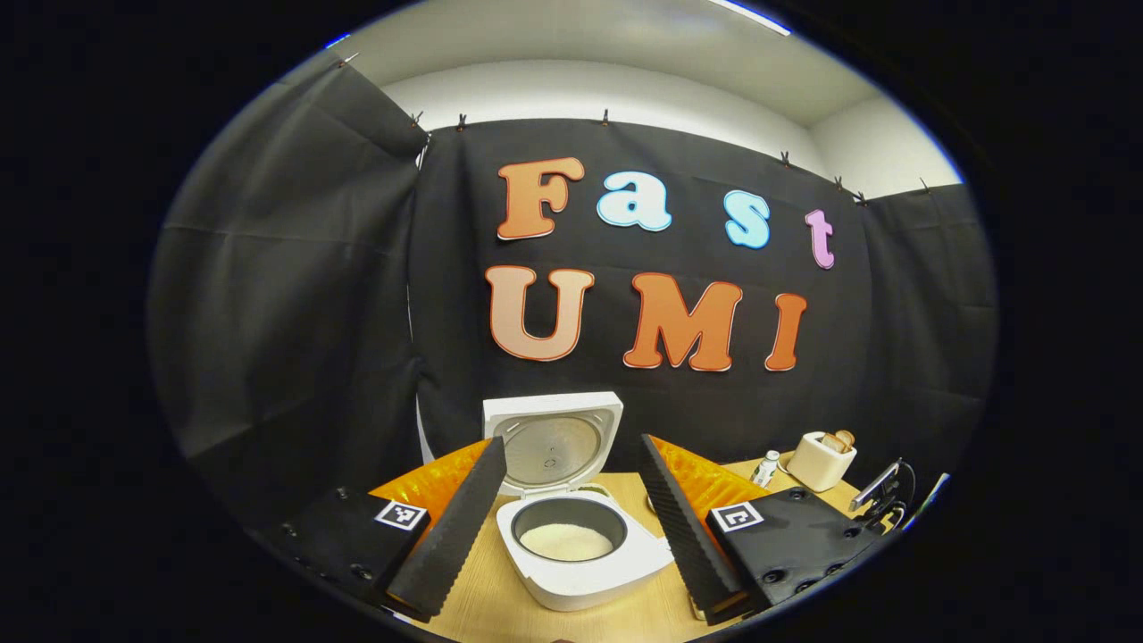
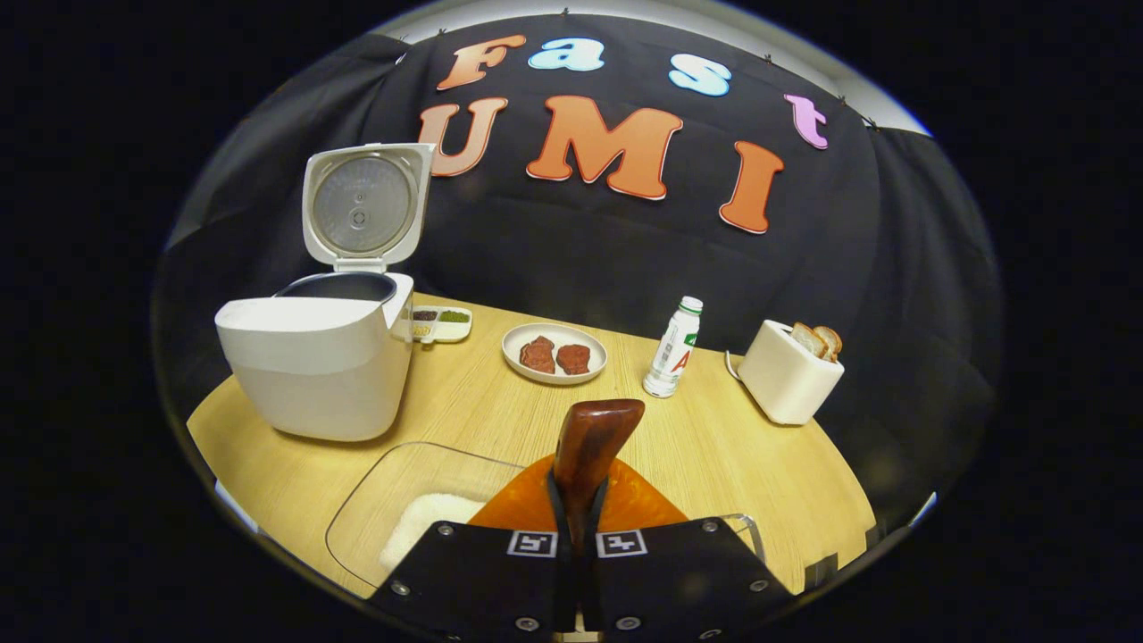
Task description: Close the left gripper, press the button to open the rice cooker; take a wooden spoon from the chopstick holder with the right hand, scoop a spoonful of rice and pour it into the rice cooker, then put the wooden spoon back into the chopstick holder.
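The white rice cooker point(image 1: 580, 563) stands open on the wooden table, lid point(image 1: 554, 442) upright, with white rice in its dark pot point(image 1: 566, 540). My left gripper point(image 1: 571, 446) hovers in front of it, open, its fingers framing the cooker. In the right gripper view the cooker point(image 2: 312, 357) is at the left. My right gripper point(image 2: 579, 505) is shut on a brown wooden spoon point(image 2: 594, 438), whose visible end sticks up past the fingers. Its other end is hidden. Below the gripper lies a clear container point(image 2: 402, 487) with white rice point(image 2: 424, 522).
Behind the gripper are a plate of meat point(image 2: 554, 353), a small bottle point(image 2: 674, 348) and a toaster with bread point(image 2: 786, 371). A small seasoning tray point(image 2: 442, 323) sits beside the cooker. The toaster point(image 1: 821, 460) and a device on a stand point(image 1: 880, 487) are at the far right.
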Available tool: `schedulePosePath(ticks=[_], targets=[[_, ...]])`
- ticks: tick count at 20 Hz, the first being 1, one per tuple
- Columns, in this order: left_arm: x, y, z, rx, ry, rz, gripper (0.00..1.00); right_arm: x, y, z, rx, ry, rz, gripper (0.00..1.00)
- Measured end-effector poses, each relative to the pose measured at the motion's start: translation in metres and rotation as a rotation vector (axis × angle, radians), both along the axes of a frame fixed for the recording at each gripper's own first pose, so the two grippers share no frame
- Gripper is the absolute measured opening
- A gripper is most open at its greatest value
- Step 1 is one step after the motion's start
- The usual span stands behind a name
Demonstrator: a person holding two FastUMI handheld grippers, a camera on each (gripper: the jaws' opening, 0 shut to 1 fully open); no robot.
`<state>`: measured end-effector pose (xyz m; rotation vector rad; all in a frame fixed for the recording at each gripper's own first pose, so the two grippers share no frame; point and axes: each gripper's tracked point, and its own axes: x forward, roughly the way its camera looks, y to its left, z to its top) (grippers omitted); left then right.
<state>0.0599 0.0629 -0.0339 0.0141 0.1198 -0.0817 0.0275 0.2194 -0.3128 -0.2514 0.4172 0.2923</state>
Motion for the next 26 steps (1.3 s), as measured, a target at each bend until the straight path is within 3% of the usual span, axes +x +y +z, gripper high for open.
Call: schedulePosePath(ticks=[8, 17, 26], targets=[[-0.002, 0.001, -0.017, 0.001, 0.039, -0.007, 1.00, -0.009, -0.009, -0.017, 0.119, 0.055, -0.117, 0.02], [-0.004, 0.019, -0.023, 0.017, 0.056, 0.020, 1.00, -0.010, 0.023, -0.037, 0.527, 0.238, -0.264, 0.02], [-0.006, 0.020, -0.032, 0.024, 0.082, 0.015, 1.00, -0.003, 0.020, -0.047, 0.678, 0.278, -0.382, 0.02]])
